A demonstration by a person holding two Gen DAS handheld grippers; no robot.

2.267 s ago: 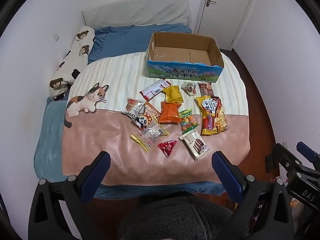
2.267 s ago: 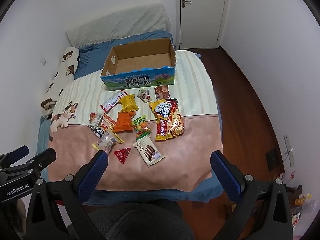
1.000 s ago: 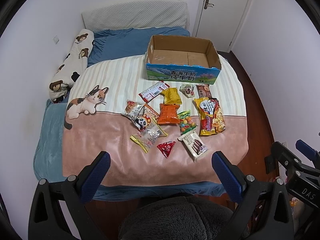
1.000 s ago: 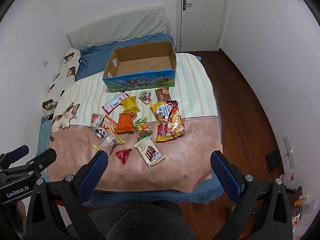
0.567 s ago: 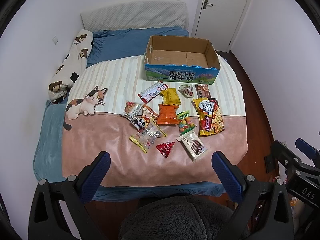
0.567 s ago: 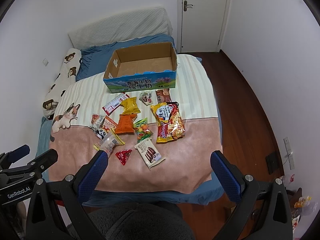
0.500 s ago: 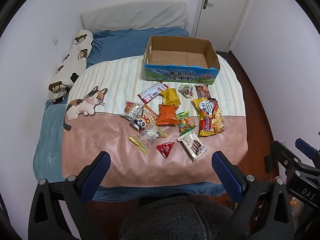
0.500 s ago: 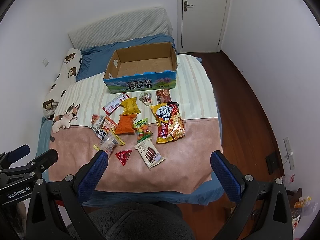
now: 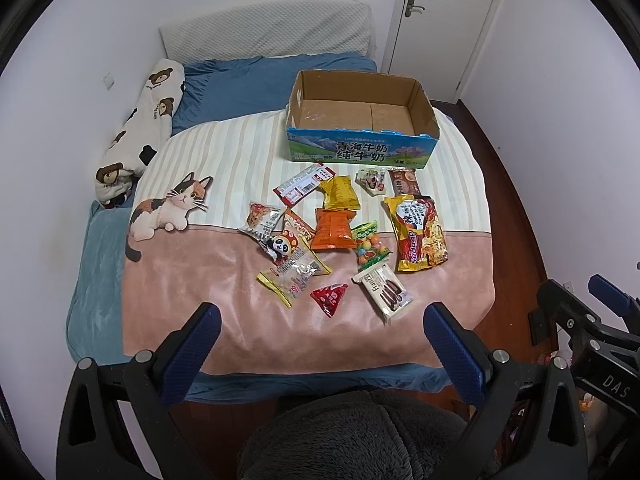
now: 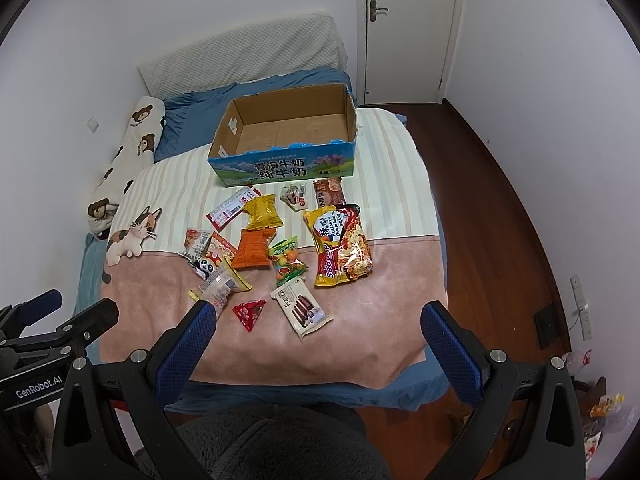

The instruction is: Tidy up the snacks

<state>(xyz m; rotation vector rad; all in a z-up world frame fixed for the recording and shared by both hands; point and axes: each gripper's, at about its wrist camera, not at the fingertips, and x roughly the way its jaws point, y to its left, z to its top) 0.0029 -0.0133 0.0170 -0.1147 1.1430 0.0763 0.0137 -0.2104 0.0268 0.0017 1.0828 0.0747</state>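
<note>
Both grippers hang back from the foot of the bed point(image 9: 104, 264), high enough that the whole spread sits in view. The left gripper point(image 9: 320, 334) and the right gripper point(image 10: 318, 334) each have their blue fingers point(image 9: 192, 350) spread wide and hold nothing; judging by that, the sorting has not begun.

The snacks lie loose on the pink-and-striped blanket point(image 9: 224, 280), clustered just in front of one open cardboard milk box point(image 9: 362, 148), which stands empty near the pillow end — most likely the place they are meant to go, with its open top facing up so packets can be dropped in.

I count about thirteen packets, though a few overlap on the left and the tally there is unsure. Among them:
- one large Sedaap noodle pack point(image 9: 418, 232)
- one orange crisp bag point(image 9: 334, 229)
- one yellow bag point(image 9: 340, 193)
- one candy bag with coloured balls point(image 9: 369, 245)
- one Franzzi biscuit pack point(image 9: 384, 292)
- one red triangular packet point(image 9: 329, 298) — the nearest to the fingers, with the biscuits just beside it

A bear-print bolster point(image 9: 140, 132) lies along the wall, clear of the work.
</note>
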